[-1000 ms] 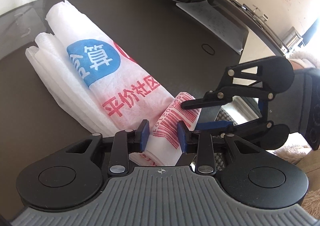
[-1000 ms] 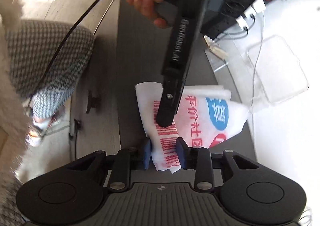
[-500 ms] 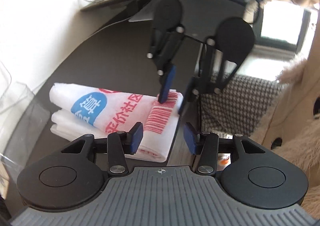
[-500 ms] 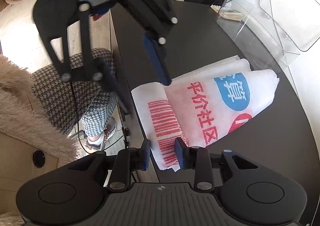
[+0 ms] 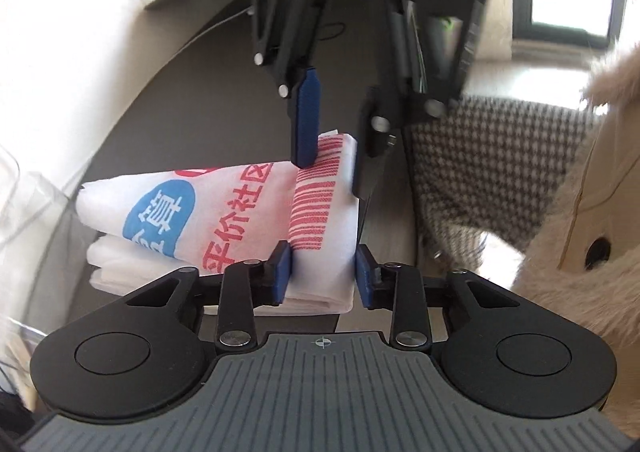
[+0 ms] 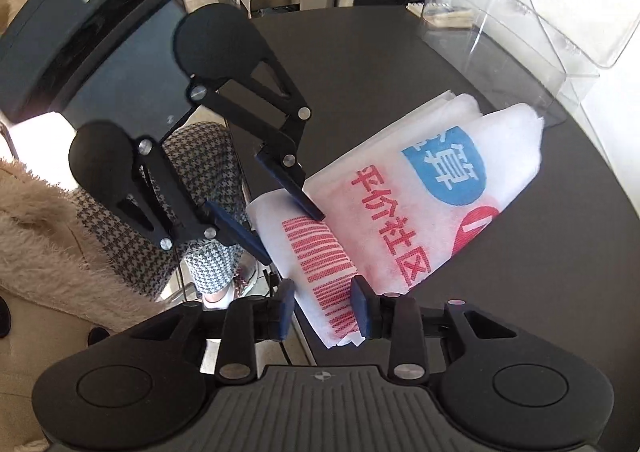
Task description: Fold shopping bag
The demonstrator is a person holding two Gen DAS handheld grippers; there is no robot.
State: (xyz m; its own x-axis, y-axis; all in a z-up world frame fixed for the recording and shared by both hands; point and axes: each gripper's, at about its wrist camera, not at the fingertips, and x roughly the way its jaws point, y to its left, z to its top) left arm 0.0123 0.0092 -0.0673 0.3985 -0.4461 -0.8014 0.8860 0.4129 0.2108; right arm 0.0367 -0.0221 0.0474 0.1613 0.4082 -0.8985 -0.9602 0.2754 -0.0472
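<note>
I am resting the folded shopping bag [image 5: 240,212] on the dark worktop [image 6: 400,52], its barcode end lying at the edge nearest me. My left tool [image 5: 323,272] is straddling that barcode end with its 2 blue pads set wide, just beside the cloth. My right tool [image 6: 323,308] is straddling the same end from the opposite side, also spread wide. A clear plastic box [image 6: 560,4] is sitting beyond the bag.
</note>
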